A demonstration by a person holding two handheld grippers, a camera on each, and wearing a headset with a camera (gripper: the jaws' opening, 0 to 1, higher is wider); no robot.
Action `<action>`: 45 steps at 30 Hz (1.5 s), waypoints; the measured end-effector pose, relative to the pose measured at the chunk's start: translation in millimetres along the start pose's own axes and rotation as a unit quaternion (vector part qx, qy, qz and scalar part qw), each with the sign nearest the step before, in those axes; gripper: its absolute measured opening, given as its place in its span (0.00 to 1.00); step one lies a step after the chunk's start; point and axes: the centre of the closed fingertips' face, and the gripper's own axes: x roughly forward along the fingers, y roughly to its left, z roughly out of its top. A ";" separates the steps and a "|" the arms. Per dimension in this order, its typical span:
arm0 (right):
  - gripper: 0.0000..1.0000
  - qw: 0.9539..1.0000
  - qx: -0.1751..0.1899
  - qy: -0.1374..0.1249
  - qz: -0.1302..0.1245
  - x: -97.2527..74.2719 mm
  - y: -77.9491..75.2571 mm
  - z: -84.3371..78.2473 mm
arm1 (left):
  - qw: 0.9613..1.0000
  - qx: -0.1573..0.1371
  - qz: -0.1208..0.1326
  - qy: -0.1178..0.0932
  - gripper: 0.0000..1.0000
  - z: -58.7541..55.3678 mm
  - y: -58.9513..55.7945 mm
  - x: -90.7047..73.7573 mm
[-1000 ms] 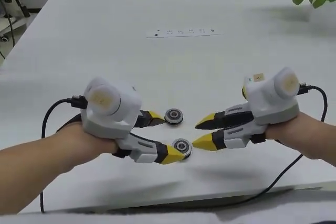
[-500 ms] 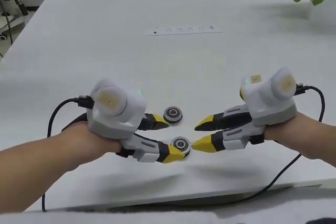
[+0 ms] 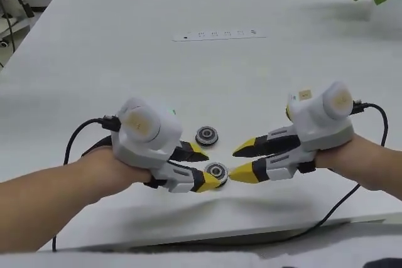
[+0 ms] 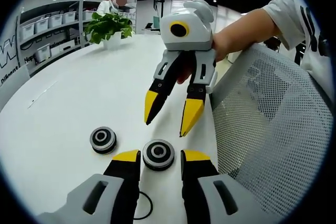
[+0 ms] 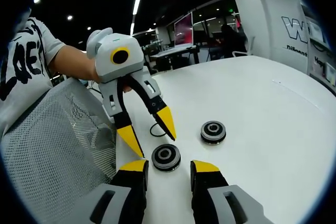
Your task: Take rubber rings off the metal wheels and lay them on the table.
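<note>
1. Noting a rightward creep of the left tool over the white bench during the last second; now flanks the near wheel, a small round metal wheel with a black rubber ring on its rim.
2. Little change in the right tool: roughly where it was, lower yellow tip now just beside that same wheel from the opposite side.
3. Reads as the end of the approach, with a two-sided grasp likely next. No ring off this wheel yet, by the look of it.
4. Left tool in its own view: open to roughly the wheel's width, one yellow tip on each side of the near wheel. Cannot tell whether touching. Nothing clamped.
5. Right tool in its own view: open about as wide, near wheel just ahead of and between the tips. Not gripped, holding nothing.
6. Far wheel, same kind, dark rim apparently intact: flat on the bench just beyond the near wheel, apart from both tools.
7. Thin black loop on the bench beneath the left tool; probably a ring already removed, too small to confirm.
</note>
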 end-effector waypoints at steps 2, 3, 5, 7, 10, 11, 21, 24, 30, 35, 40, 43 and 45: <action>0.30 1.000 0.001 -0.002 0.000 0.0 0.2 0.7 | 1.000 0.002 -0.001 0.002 0.24 -0.4 -0.4 1.7; 0.30 1.000 0.001 -0.002 0.000 0.0 0.3 0.7 | 1.000 0.004 -0.001 0.005 0.23 -1.2 -0.6 3.0; 0.30 1.000 0.002 -0.002 0.000 0.2 0.6 0.6 | 1.000 0.008 -0.001 0.008 0.22 -2.0 -1.1 4.5; 0.30 1.000 0.001 -0.001 0.001 0.4 0.6 0.1 | 1.000 0.013 -0.002 0.010 0.19 -2.2 -1.9 5.5; 0.30 1.000 0.002 -0.001 0.002 0.9 0.6 -0.9 | 1.000 0.015 -0.001 0.011 0.16 -2.2 -2.3 6.2; 0.30 1.000 0.001 0.000 0.002 1.0 0.9 -0.8 | 1.000 0.018 0.000 0.015 0.14 -3.3 -2.8 6.6; 0.30 1.000 -0.002 0.005 0.007 4.8 5.4 -2.3 | 0.999 0.025 0.019 0.017 0.08 -3.9 3.3 8.8; 0.30 1.000 -0.002 0.007 0.007 5.9 7.4 -2.5 | 0.999 0.026 0.021 0.015 0.08 -4.1 2.8 9.1; 0.29 1.000 -0.006 0.011 0.007 8.4 11.1 -2.9 | 0.999 0.029 0.026 0.015 0.08 -3.7 2.3 8.8; 0.28 1.000 -0.009 0.015 0.005 10.3 9.6 -6.0 | 0.999 0.029 0.031 0.013 0.08 -3.5 1.8 9.2; 0.27 1.000 -0.006 0.020 0.006 13.6 8.0 -11.1 | 0.999 0.032 0.035 0.013 0.07 -3.9 0.8 8.8; 0.27 1.000 -0.006 0.025 0.009 15.9 8.2 -14.2 | 0.999 0.031 0.036 0.013 0.07 -4.1 1.2 8.9; 0.26 1.000 -0.011 0.028 0.008 17.2 8.6 -15.5 | 0.999 0.031 0.037 0.013 0.07 -4.2 0.9 8.8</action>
